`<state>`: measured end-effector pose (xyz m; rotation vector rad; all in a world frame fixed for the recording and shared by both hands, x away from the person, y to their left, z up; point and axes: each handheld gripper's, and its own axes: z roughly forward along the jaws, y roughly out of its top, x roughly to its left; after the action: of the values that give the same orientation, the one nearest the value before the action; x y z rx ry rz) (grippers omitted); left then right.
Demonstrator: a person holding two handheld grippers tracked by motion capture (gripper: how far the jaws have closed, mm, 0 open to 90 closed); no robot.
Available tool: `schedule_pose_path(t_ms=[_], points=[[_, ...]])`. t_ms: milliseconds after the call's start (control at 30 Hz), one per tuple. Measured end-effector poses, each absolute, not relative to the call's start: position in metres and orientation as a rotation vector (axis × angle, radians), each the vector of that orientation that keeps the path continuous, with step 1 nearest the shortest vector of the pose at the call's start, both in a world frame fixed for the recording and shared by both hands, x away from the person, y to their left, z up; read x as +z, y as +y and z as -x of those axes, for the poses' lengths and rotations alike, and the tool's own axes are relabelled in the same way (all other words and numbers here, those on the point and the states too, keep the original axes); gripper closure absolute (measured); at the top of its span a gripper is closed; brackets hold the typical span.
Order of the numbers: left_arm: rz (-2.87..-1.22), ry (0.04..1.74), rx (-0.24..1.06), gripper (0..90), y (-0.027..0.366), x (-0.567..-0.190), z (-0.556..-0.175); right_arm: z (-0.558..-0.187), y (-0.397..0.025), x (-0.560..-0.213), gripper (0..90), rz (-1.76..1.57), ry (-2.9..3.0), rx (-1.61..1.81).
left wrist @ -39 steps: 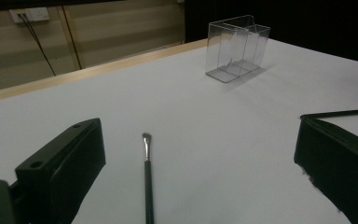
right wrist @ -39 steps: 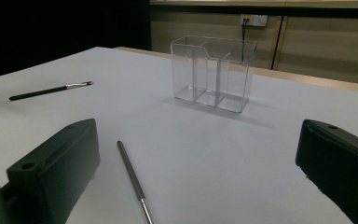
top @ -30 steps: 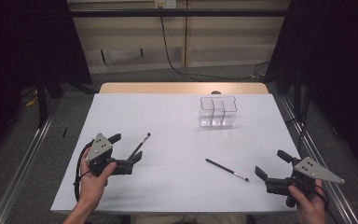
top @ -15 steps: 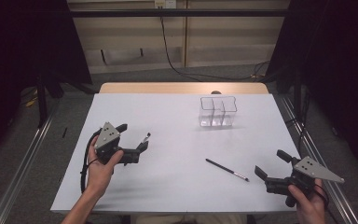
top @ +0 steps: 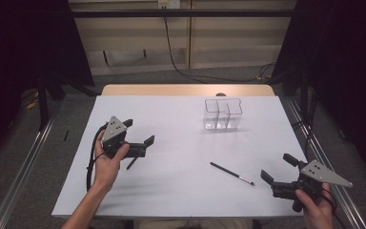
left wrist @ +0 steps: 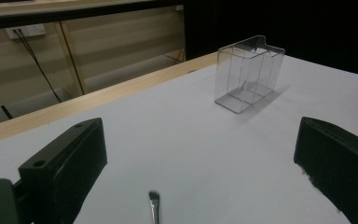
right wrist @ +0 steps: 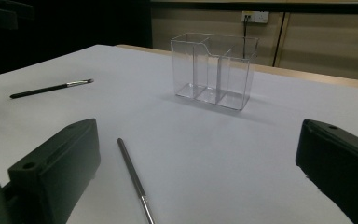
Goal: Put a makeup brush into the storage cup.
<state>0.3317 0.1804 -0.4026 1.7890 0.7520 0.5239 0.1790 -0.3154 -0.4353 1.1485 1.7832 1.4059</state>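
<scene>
Left gripper [top: 140,135]: jaws wide apart, nothing between the pads. It hovers over the left part of the table [top: 171,195], directly above a brush [top: 132,163], whose dark handle end sticks out below the gripper body in the high view. In the left gripper view the brush tip [left wrist: 154,205] lies on the white surface between the two jaws, nearer the left one, not touched by either.

Right gripper [top: 277,168]: jaws also wide apart, holding nothing. It sits at the table's near right corner, just right of a second brush [top: 232,173]. That brush lies flat on the table, angled, its ferrule end towards the right gripper. In the right gripper view its handle [right wrist: 133,175] runs up between the jaws, closer to the left jaw, without contact.

Clear organiser [top: 223,113]: upright, on the far right-centre of the table, divided into compartments, all empty. Well apart from both grippers and both brushes.
</scene>
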Motion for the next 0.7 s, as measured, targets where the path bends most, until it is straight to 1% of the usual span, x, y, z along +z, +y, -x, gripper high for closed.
schedule_pose_path(t_ms=[133,333,400,600,667,700], points=[[-1.825,0.760,0.488,2.6,0.177,-0.403,-0.336,-0.179,-0.315,-0.435,0.0,-1.139,1.791,1.408],[-1.885,0.789,0.489,2.5,0.175,-0.403,-0.345,-0.178,-0.315,-0.435,0.0,-1.139,1.794,1.407],[-1.905,0.786,0.460,2.0,0.174,-0.404,-0.348,-0.178,-0.315,-0.435,0.0,-1.151,1.793,1.410],[-1.960,0.795,0.469,2.0,0.175,-0.408,-0.351,-0.179,-0.315,-0.436,0.0,-1.154,1.801,1.408],[-1.973,0.818,0.456,2.0,0.176,-0.408,-0.352,-0.179,-0.315,-0.436,0.0,-1.156,1.802,1.412],[-1.997,0.842,0.425,2.1,0.177,-0.408,-0.354,-0.179,-0.314,-0.436,0.0,-1.156,1.802,1.410]])
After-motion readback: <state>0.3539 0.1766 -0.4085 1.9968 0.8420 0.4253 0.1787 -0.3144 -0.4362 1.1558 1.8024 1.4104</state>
